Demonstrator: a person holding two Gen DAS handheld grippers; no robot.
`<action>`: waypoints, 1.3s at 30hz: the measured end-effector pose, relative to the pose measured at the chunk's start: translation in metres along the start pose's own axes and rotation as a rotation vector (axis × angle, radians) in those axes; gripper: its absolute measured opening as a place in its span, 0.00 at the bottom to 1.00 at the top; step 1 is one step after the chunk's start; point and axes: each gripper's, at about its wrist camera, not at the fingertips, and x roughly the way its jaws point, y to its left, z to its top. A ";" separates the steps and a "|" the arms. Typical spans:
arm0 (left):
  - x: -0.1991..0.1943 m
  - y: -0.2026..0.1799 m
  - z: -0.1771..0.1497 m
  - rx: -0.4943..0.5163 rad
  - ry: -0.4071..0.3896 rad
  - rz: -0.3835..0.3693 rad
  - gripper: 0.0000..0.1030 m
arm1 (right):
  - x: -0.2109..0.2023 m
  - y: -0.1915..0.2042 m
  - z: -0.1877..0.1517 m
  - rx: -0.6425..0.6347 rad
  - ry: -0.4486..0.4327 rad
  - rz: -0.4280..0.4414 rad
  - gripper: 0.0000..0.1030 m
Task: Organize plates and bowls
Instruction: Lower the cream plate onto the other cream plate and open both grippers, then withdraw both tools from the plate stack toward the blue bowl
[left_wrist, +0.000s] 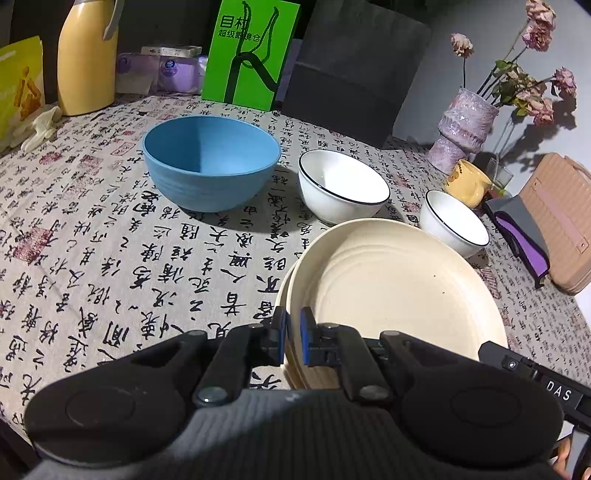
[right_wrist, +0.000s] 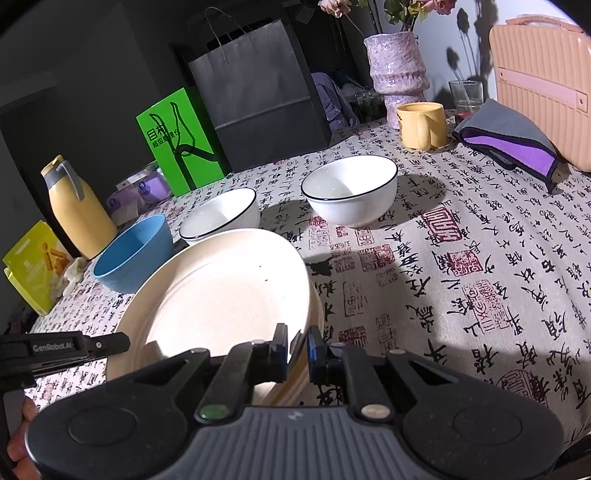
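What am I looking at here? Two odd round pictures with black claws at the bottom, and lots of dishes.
There is no robot: a person holds a two-finger gripper in each hand, and each carries a wide-angle camera looking along its fingers. One picture comes from the left gripper, the other from the right gripper. Both are pinching opposite edges of a stack of cream plates. On the patterned tablecloth beyond stand a blue bowl and two white bowls, a larger one and a smaller one. Farther back are a yellow mug, a purple vase and a green bag.
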 end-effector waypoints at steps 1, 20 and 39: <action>0.001 -0.001 0.000 0.008 -0.001 0.005 0.08 | 0.000 0.002 0.000 -0.005 -0.002 -0.005 0.10; 0.011 -0.018 -0.006 0.150 -0.025 0.105 0.09 | 0.013 0.033 -0.012 -0.212 -0.018 -0.178 0.12; 0.005 -0.003 -0.006 0.088 -0.071 -0.002 0.68 | 0.003 0.023 -0.010 -0.145 -0.059 -0.086 0.51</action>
